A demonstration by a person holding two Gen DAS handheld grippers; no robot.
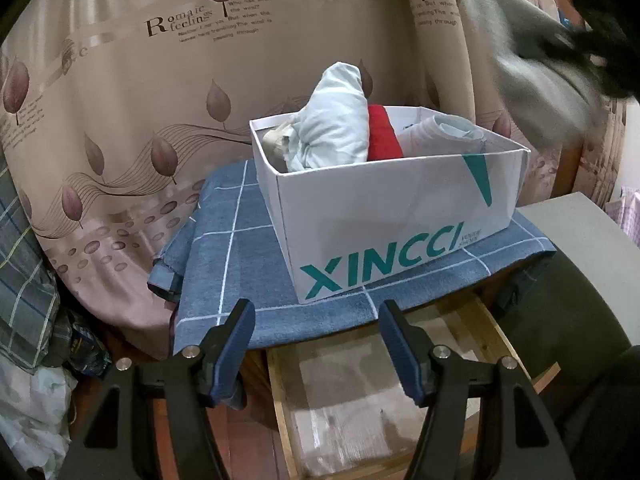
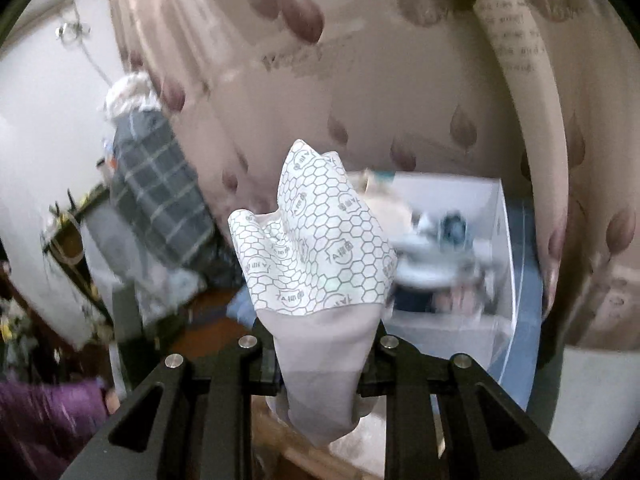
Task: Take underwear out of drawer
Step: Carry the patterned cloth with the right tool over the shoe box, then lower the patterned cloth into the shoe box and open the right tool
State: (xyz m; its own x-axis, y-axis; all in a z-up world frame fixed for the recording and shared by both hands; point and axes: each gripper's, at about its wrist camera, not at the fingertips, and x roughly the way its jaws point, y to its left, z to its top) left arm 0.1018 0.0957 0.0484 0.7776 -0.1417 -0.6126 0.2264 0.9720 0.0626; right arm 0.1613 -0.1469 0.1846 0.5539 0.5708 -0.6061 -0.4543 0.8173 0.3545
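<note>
My right gripper [image 2: 320, 364] is shut on a grey piece of underwear [image 2: 320, 240] whose hexagon-printed lining stands up above the jaws. In the left wrist view the same underwear [image 1: 532, 68] is a grey blur high at the upper right, above the white XINCCI box [image 1: 400, 208]. The box holds a rolled pale blue garment [image 1: 336, 120], a red one [image 1: 382, 132] and a whitish one [image 1: 440, 132]. It rests on a blue checked cloth [image 1: 224, 260] over an open wooden drawer [image 1: 340, 400]. My left gripper [image 1: 317, 312] hangs open above the drawer's front, holding nothing.
A beige leaf-print curtain [image 1: 160, 100] hangs behind the box. A plaid cloth [image 1: 24, 280] and crumpled bags lie at the left. A grey flat surface [image 1: 568, 232] sits to the right of the box. The right wrist view is blurred with motion.
</note>
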